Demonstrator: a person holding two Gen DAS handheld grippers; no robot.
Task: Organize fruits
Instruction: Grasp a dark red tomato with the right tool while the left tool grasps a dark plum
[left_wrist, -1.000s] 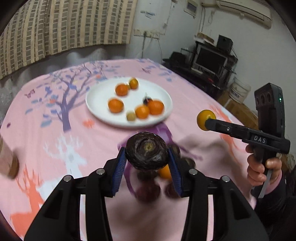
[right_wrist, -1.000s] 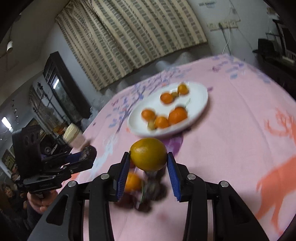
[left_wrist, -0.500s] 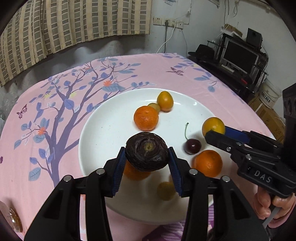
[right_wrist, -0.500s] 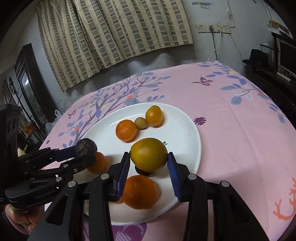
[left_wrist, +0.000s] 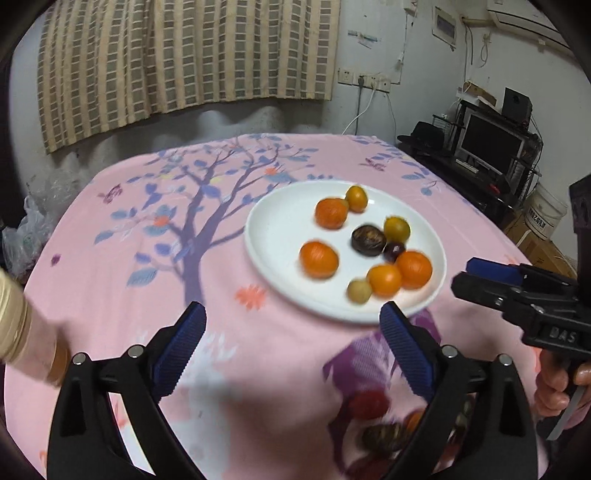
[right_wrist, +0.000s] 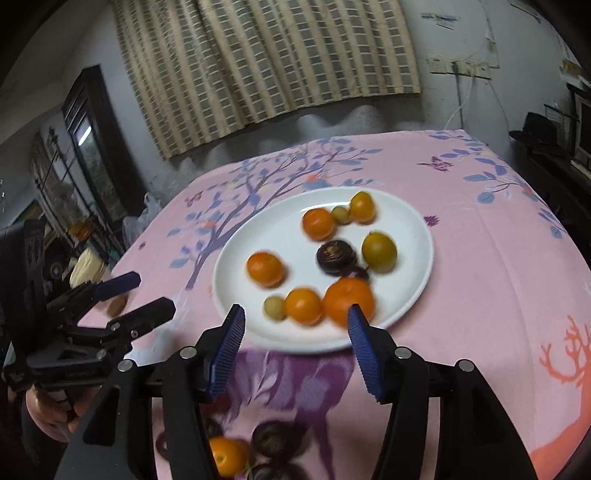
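A white plate (left_wrist: 280, 236) (right_wrist: 413, 229) on the pink tablecloth holds several oranges, a dark brown fruit (left_wrist: 368, 240) (right_wrist: 335, 257), a yellow-green fruit (left_wrist: 396, 229) (right_wrist: 379, 252), a cherry and small yellowish fruits. My left gripper (left_wrist: 291, 339) is open and empty, near side of the plate. My right gripper (right_wrist: 294, 343) is open and empty, also near side of the plate; it shows in the left wrist view (left_wrist: 491, 280). Loose blurred fruits (left_wrist: 380, 424) (right_wrist: 258, 446) lie on the cloth under the grippers.
A tan jar (left_wrist: 22, 332) stands at the table's left edge. A desk with a monitor (left_wrist: 487, 144) and a white bucket (left_wrist: 546, 214) stand right of the table. A dark cabinet (right_wrist: 92, 147) stands to the left. The wall and curtain are behind.
Both grippers have opened and pulled back from the plate. The dark fruit and the yellow-green fruit they held now lie on the plate.
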